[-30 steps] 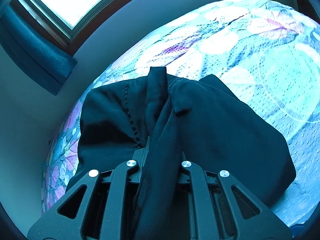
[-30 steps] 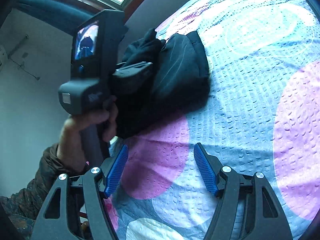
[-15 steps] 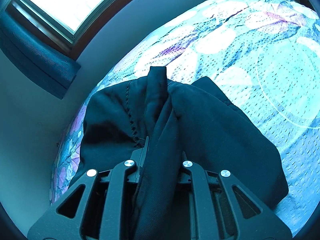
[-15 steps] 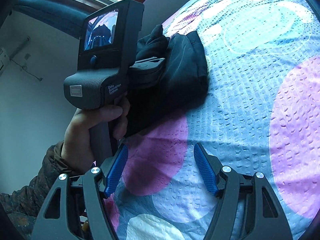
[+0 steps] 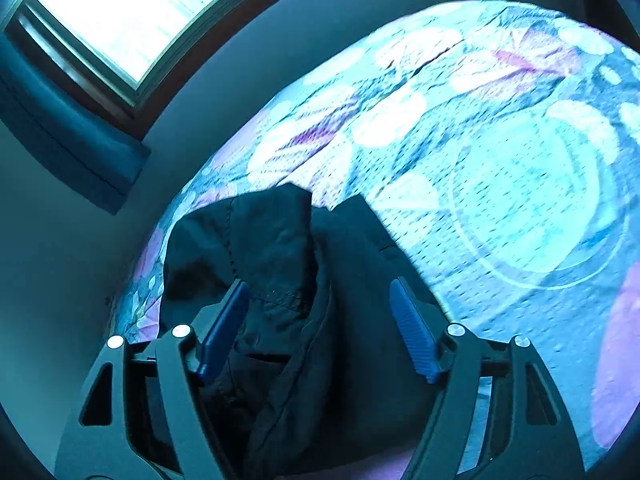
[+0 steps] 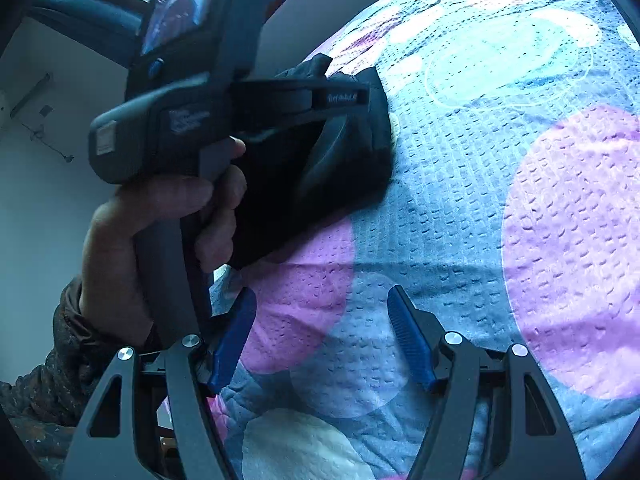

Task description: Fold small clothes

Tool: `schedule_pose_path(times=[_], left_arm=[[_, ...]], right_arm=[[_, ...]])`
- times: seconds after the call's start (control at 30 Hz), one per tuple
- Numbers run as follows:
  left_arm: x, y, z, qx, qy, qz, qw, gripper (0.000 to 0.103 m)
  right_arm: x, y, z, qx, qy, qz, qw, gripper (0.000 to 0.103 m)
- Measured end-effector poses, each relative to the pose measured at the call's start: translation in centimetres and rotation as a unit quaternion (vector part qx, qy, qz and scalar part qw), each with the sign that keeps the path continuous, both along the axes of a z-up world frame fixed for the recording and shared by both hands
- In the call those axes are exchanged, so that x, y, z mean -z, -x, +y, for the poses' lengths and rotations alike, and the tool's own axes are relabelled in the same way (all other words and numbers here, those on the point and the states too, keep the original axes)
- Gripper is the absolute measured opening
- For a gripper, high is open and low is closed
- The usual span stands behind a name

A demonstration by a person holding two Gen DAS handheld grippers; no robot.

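**Both grippers spread open over a dark garment on a patterned bedspread.**

The left gripper [image 5: 320, 328] has its blue pads [image 5: 412, 338] held wide apart on either side of a bunched black garment [image 5: 280, 248]; the cloth lies loose between the pads, clamped by neither. The garment rests in a crumpled heap near the left edge of the bedspread [image 5: 500, 184], which carries white, teal and purple circles. A bright window [image 5: 120, 20] sits at the far left with a dark curtain [image 5: 68, 148] beside it. The right gripper [image 6: 320, 336] is likewise spread open and holds nothing, hovering above a purple circle on the bedspread [image 6: 460, 184]. From this view a hand [image 6: 160, 220] grasps the left gripper's handle [image 6: 168, 280], with the garment [image 6: 360, 160] just beyond it.
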State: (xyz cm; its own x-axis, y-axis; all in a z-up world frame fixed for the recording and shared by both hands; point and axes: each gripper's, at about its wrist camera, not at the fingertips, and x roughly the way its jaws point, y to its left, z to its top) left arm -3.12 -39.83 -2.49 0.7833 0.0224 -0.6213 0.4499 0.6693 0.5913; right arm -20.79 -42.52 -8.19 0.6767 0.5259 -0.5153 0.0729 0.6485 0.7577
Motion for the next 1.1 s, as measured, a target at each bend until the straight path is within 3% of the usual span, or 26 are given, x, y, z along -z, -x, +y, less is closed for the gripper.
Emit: schedule_pose_path(times=[0.1, 0.27, 0.4, 0.5, 0.57, 0.7, 0.9, 1.1], left_arm=[[-2.1, 2.5, -0.3, 0.047, 0.031, -0.016, 0.9983, 0.08], [-6.7, 4.2, 1.9, 0.081, 0.111, 0.004, 0.9906, 0.085], [-10.0, 4.3, 7.5, 0.086, 0.173, 0.006, 0.9811, 0.091], [-10.7, 3.8, 12.5, 0.081, 0.202, 0.0, 0.9759, 0.091], [-10.4, 3.5, 15.8, 0.072, 0.216, 0.002, 0.9738, 0.091], [-7.1, 2.6, 21.5, 0.05, 0.237, 0.062, 0.9682, 0.092], [-1.8, 2.7, 25.6, 0.016, 0.231, 0.096, 0.968, 0.092], [0.1, 0.4, 27.0, -0.012, 0.238, 0.111, 0.9648, 0.092]], right_arm=[[0.0, 0.5, -0.2, 0.004, 0.0, 0.001, 1.0, 0.068], [-0.1, 1.6, -0.9, 0.011, -0.006, 0.002, 1.0, 0.068], [-0.8, 2.6, -2.0, 0.021, -0.019, -0.007, 1.0, 0.068], [-1.4, 2.6, -3.4, 0.026, -0.066, -0.019, 0.997, 0.068], [-2.1, 1.1, -3.9, 0.024, -0.094, -0.025, 0.995, 0.068], [-3.3, -2.1, -4.4, 0.009, -0.135, -0.038, 0.99, 0.068], [-3.7, -8.5, -3.5, -0.011, -0.158, -0.023, 0.987, 0.068], [-3.0, -13.5, -2.5, -0.003, -0.173, 0.014, 0.985, 0.068]])
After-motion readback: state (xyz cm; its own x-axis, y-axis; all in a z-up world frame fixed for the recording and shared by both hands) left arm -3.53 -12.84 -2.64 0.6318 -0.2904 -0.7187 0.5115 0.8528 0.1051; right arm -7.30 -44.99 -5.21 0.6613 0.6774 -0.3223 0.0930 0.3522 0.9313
